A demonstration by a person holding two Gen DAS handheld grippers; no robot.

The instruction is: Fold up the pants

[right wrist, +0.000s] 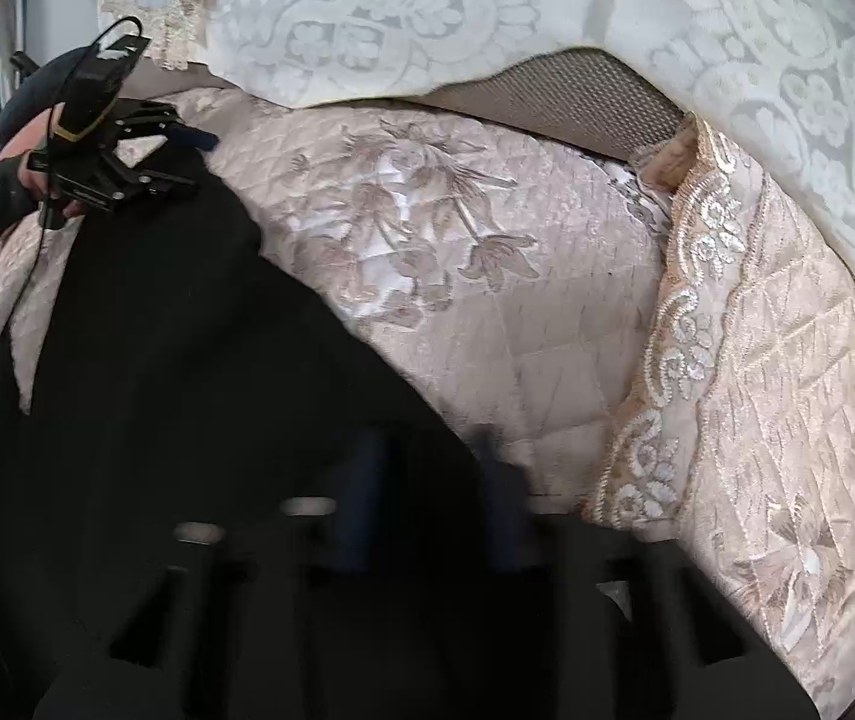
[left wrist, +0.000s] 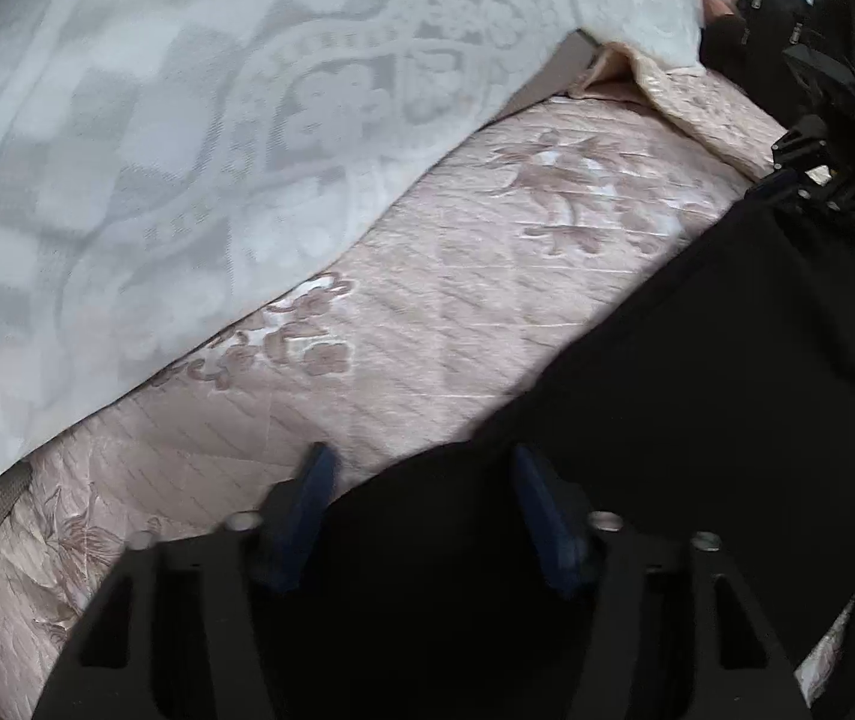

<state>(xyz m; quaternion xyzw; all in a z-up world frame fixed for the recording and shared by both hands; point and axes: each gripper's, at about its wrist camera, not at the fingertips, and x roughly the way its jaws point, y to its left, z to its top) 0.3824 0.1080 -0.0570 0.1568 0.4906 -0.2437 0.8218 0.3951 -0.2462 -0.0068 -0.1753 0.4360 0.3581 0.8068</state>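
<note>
The pants [left wrist: 697,390] lie on the quilted cover [left wrist: 427,300], a lace cloth [left wrist: 157,120] draped behind it

Black pants [left wrist: 697,396] spread flat on pink quilted cover, plain dark cloth, no detail readable. In my left view, fabric runs from under my fingers up toward far right, straight diagonal edge against quilt. In my right view, pants [right wrist: 145,324] fill lower left, edge curving down toward centre; quilt shows in pale wedge at left side, between dark cloth. Near edge bunched between my fingers on both sides. Waist or cuffs: cannot tell.
</note>
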